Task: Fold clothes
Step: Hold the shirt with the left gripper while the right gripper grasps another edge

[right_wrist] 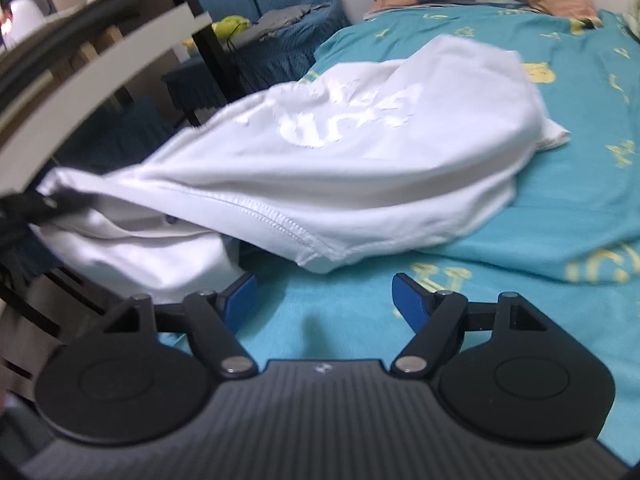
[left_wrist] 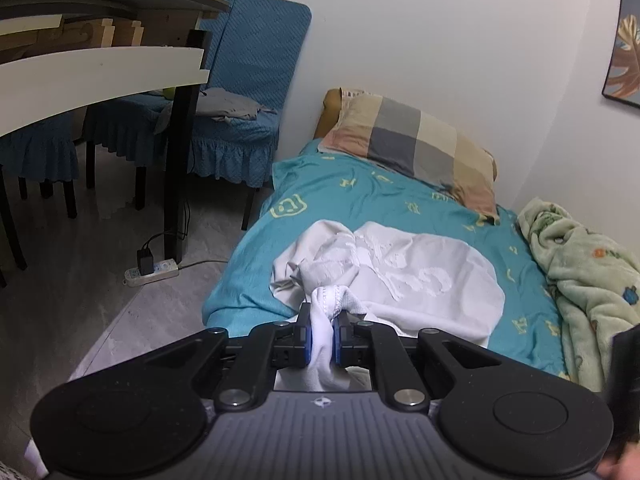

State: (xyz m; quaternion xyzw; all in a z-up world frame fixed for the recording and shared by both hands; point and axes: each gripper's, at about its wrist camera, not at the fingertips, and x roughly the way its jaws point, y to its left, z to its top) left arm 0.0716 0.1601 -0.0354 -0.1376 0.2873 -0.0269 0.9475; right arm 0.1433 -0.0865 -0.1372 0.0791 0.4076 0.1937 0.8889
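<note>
one claw pinches bunched, soft white shirt cloth.

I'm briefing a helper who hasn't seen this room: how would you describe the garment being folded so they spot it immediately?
Find the bed with the teal sheet and the checked pillow at its head. The white T-shirt lies bunched mid-bed, one end pinched in the left gripper. It is the only plain white cloth, with a raised white print, unlike the pale green patterned blanket by the wall.
</note>
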